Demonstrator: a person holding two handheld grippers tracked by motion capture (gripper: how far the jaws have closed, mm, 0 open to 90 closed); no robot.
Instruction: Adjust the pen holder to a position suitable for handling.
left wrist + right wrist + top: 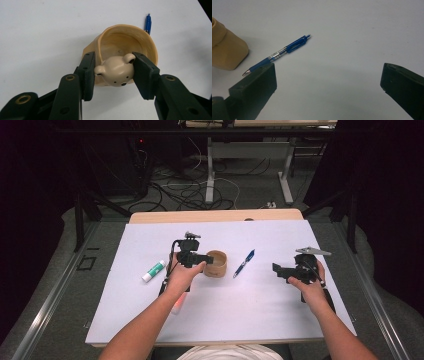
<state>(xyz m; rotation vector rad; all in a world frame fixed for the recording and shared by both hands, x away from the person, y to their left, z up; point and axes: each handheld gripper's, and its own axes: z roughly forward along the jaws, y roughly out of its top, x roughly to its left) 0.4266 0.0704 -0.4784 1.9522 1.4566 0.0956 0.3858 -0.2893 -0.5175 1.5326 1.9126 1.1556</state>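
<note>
White table sheet (pixel 250 310) with the tan bear-faced cup (pixel 216 263) standing upright near its middle; the left gripper (pixel 200 258) clamps the bear head (pixel 117 70) on the cup's left side, probably to steady the cup for loading. The right gripper (pixel 278 271), jaws wide apart and holding nothing, waits at the right, aimed at the blue pen (pixel 244 263) lying just right of the cup, apparently the next pick. A glue stick (pixel 153 271) lies apart on the left

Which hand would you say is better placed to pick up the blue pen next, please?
Right. The right gripper is open and empty, facing the blue pen; the left gripper is shut on the bear cup.
</note>
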